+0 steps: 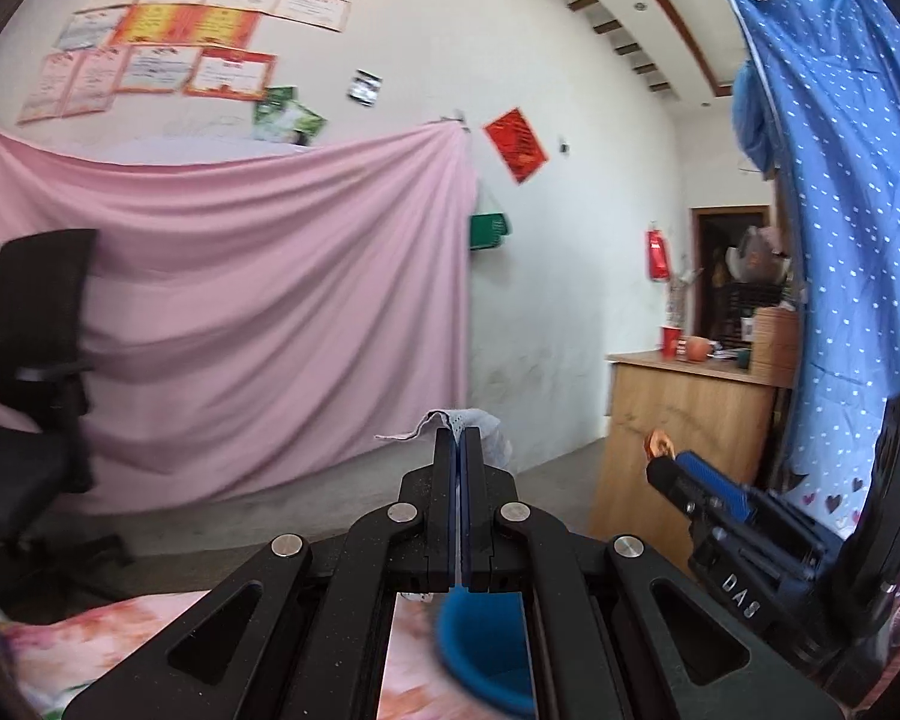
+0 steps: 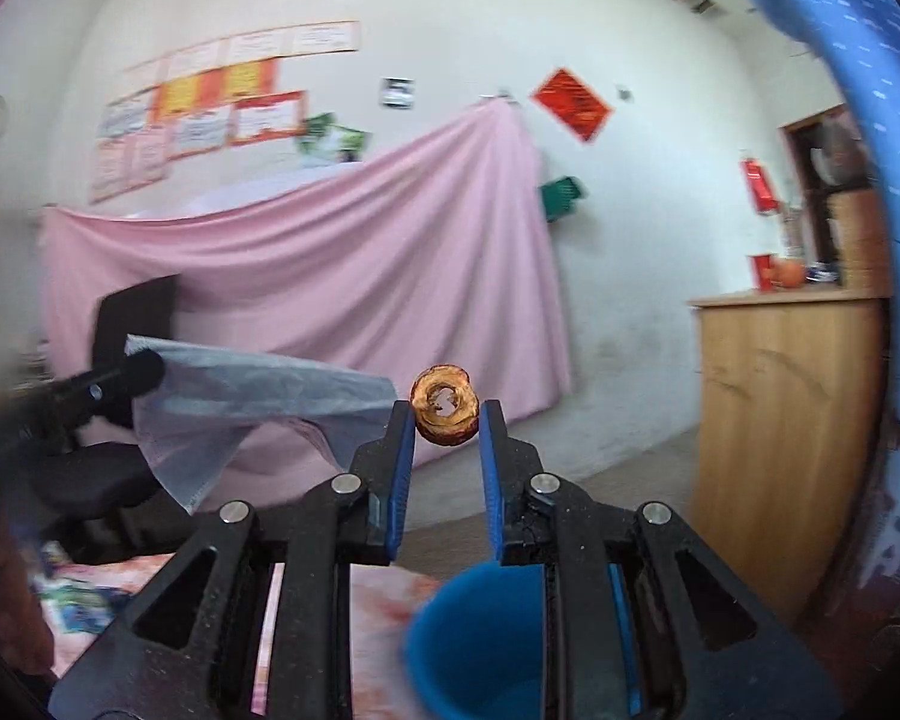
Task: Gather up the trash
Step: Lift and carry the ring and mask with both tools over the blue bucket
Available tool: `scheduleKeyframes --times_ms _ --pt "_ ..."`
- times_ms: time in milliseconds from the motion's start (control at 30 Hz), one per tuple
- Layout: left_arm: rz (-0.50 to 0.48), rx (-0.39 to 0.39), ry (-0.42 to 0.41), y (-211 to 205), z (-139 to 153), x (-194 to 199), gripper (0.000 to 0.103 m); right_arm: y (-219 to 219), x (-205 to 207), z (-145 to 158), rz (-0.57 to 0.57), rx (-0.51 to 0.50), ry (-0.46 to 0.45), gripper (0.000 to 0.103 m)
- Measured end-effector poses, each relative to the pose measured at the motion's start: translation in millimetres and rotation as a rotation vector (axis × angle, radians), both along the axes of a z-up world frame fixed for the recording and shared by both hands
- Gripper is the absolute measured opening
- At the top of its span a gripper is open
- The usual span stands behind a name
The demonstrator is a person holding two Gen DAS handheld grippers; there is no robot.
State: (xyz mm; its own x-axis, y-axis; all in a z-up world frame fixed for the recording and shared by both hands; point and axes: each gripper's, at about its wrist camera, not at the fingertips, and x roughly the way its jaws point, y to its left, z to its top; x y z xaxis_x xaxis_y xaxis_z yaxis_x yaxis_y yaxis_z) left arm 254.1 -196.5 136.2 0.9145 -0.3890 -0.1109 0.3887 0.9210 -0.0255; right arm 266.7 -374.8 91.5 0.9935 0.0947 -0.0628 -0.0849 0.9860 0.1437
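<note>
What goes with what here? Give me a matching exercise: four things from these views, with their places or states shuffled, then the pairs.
Things:
1. face mask
2. apple core slice
3. blue bin
4. red cup

Places or states:
A. on the wooden counter
B. pinched in the left gripper
C. below both grippers, open top
D. held between the right gripper fingers

Pairs: 1-B, 2-D, 3-C, 4-A
</note>
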Motion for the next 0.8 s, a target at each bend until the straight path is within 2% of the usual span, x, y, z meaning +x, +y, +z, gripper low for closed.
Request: scheduleKeyframes --times_ms 167,333,533,600,800 --pt "-0.06 0.052 0.064 -43 -18 30 0.0 -39 10 -27 -0.078 0.033 0.094 0.05" --pt "-0.086 0.079 0.246 -70 -51 67 0.0 -61 31 -48 -0.077 0.065 0.22 0.05" --pt "-0.088 0.062 0.47 -80 -73 105 0.0 -62 53 -76 -0.05 0.107 0.398 0.05" --pt "-0.08 0.064 0.509 -84 -78 113 0.0 -60 59 -84 -0.035 0.119 0.444 0.05" --pt "-0.066 0.068 0.636 -79 -89 128 0.003 -61 71 -98 -0.004 0.149 0.507 0.051"
